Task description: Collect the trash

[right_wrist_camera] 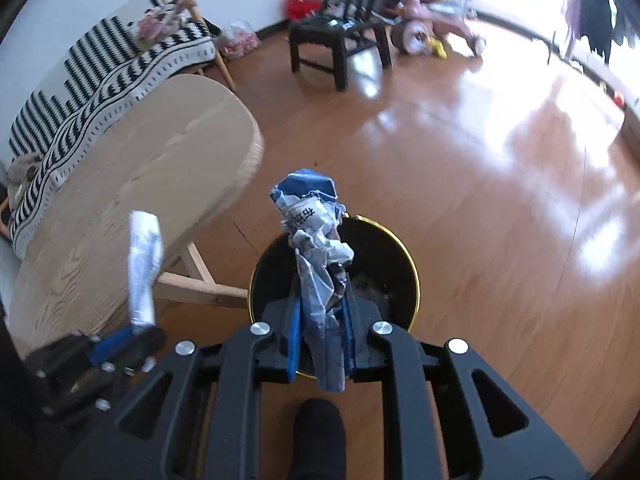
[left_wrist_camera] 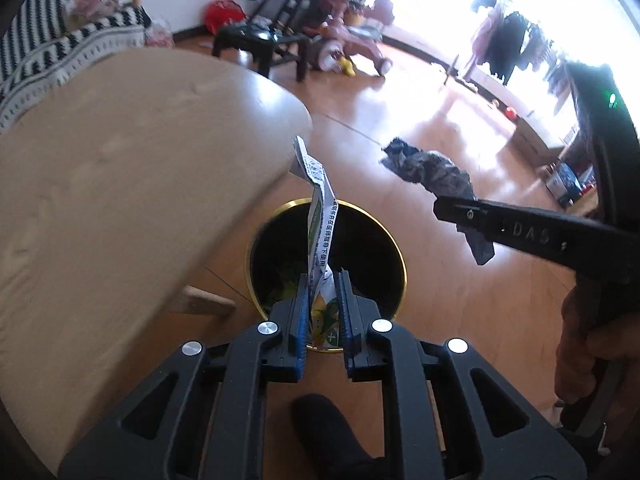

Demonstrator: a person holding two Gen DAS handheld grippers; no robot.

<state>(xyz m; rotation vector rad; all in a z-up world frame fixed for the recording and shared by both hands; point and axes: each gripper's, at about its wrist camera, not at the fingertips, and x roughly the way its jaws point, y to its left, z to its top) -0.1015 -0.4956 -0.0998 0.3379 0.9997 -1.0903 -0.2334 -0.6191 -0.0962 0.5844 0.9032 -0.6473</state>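
My left gripper (left_wrist_camera: 323,280) is shut on a flattened white and green printed wrapper (left_wrist_camera: 320,216) that stands up over the black, gold-rimmed trash bin (left_wrist_camera: 402,256) on the floor. My right gripper (right_wrist_camera: 322,304) is shut on a crumpled blue and white wrapper (right_wrist_camera: 314,232) above the same bin (right_wrist_camera: 416,280). In the left wrist view the right gripper (left_wrist_camera: 456,206) comes in from the right with its crumpled wrapper (left_wrist_camera: 432,170). In the right wrist view the left gripper (right_wrist_camera: 140,330) shows at the lower left holding its wrapper (right_wrist_camera: 142,264).
A round light wood table (left_wrist_camera: 120,184) stands just left of the bin, also in the right wrist view (right_wrist_camera: 140,168). A striped sofa (right_wrist_camera: 100,68), a dark chair (right_wrist_camera: 340,32) and a pink tricycle (right_wrist_camera: 432,28) stand farther back. My dark-socked foot (left_wrist_camera: 328,432) is below the bin.
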